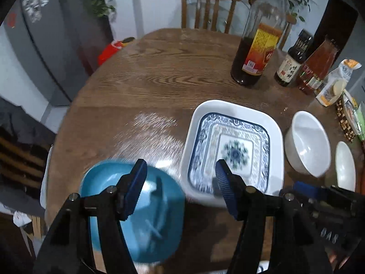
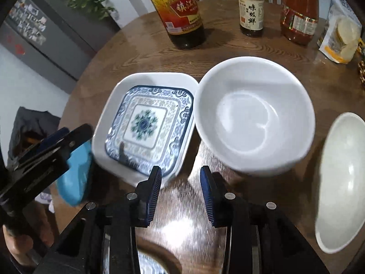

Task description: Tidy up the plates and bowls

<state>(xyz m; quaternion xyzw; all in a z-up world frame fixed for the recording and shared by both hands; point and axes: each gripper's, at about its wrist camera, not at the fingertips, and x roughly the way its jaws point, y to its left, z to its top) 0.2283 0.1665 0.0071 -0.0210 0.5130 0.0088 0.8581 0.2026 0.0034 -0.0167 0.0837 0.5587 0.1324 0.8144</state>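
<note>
Overhead, round wooden table (image 2: 141,45), sauce bottles (image 2: 251,11), grey fridge (image 1: 41,45), wooden chair (image 1: 207,6)

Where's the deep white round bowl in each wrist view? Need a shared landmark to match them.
Left wrist: deep white round bowl at right of centre, just right of the white square dish.
Right wrist: same bowl fills the centre, its rim meeting that dish's right edge.
Shared landmark: the blue-patterned square plate nested inside the white dish.
</note>
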